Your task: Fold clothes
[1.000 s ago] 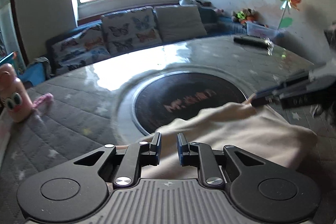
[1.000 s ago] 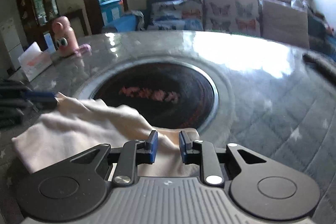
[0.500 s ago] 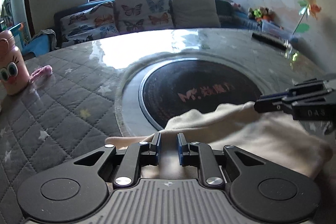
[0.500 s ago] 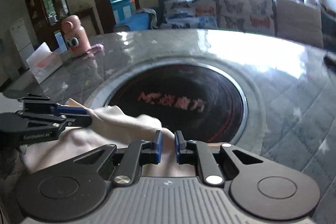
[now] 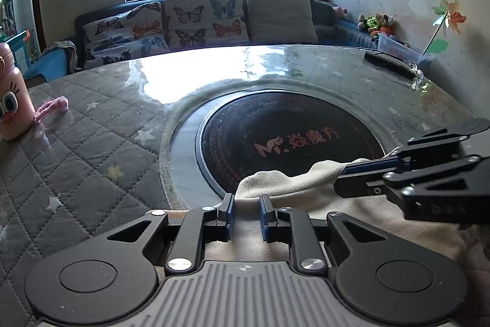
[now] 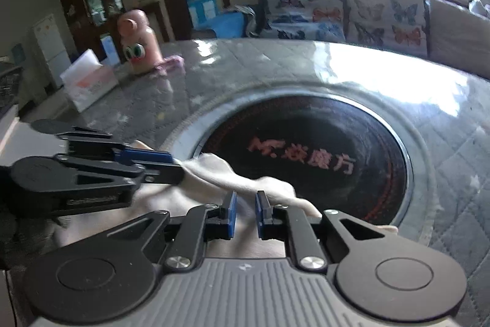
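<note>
A cream cloth (image 5: pixel 352 204) lies bunched at the near edge of the round table, partly over the dark centre disc (image 5: pixel 291 140). My left gripper (image 5: pixel 246 215) sits on its near left edge, jaws narrowly parted with cloth between them. My right gripper (image 6: pixel 245 215) is at the cloth's (image 6: pixel 220 170) right side, jaws also narrowly parted over a fold. In the left wrist view the right gripper (image 5: pixel 346 173) comes in from the right with cloth at its tips. In the right wrist view the left gripper (image 6: pixel 174 166) comes in from the left the same way.
The table has a quilted grey cover (image 5: pixel 92 143) under glass. A pink cartoon bottle (image 5: pixel 12 106) stands at the far left, with a tissue box (image 6: pixel 88 81) near it. A dark remote (image 5: pixel 386 60) lies at the far right. A sofa (image 5: pixel 199 20) is behind.
Both grippers have moved closer together and forward, bunching the cloth toward the centre disc. Their jaws have opened slightly.
</note>
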`<state>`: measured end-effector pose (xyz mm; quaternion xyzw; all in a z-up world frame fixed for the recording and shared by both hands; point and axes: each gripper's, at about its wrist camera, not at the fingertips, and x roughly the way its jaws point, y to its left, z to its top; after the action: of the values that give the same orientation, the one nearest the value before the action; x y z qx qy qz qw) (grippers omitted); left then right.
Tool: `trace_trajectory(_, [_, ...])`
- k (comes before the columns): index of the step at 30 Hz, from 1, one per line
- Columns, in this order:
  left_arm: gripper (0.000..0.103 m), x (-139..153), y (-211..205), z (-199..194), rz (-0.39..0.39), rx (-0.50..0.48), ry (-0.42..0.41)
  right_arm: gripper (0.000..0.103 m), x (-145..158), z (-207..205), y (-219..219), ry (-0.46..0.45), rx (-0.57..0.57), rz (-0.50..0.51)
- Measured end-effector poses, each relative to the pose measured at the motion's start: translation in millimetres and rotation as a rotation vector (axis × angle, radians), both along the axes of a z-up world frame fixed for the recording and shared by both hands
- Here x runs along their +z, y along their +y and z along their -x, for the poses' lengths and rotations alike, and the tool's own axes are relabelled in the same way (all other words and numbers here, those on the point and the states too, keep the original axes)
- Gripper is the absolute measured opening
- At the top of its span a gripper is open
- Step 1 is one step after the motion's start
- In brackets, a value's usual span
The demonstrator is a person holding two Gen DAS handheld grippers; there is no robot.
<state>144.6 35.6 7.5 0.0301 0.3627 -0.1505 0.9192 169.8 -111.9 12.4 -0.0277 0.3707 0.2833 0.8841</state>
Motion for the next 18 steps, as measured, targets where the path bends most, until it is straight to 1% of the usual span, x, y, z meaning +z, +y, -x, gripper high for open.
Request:
trace_trajectory(3, [0.019,-1.9,-0.8,-2.2,0.0,0.001,0.01,0.012,1.9,8.0,11.5,-0.026,0.049,0.012])
trace_trajectory(9, [0.019,-2.2,2.8,-6.4,0.019,0.006,0.027,0.012,-8.7,16.6,39.1,-0.041,0.131,0.069])
trace_trajectory(10, [0.019,-2.4,3.4,-6.9,0.021,0.007,0.03,0.014,-9.3,20.7,43.1,-0.048,0.148,0.076])
trace_trajectory(14, [0.021,-3.0,5.7,-8.5,0.028,0.009,0.036,0.014,-5.6,40.1,51.6,-0.076,0.218,0.079])
trace_trajectory(18, [0.021,-3.2,5.3,-7.9,0.031,0.013,0.036,0.014,-2.0,62.8,60.9,-0.074,0.302,0.056])
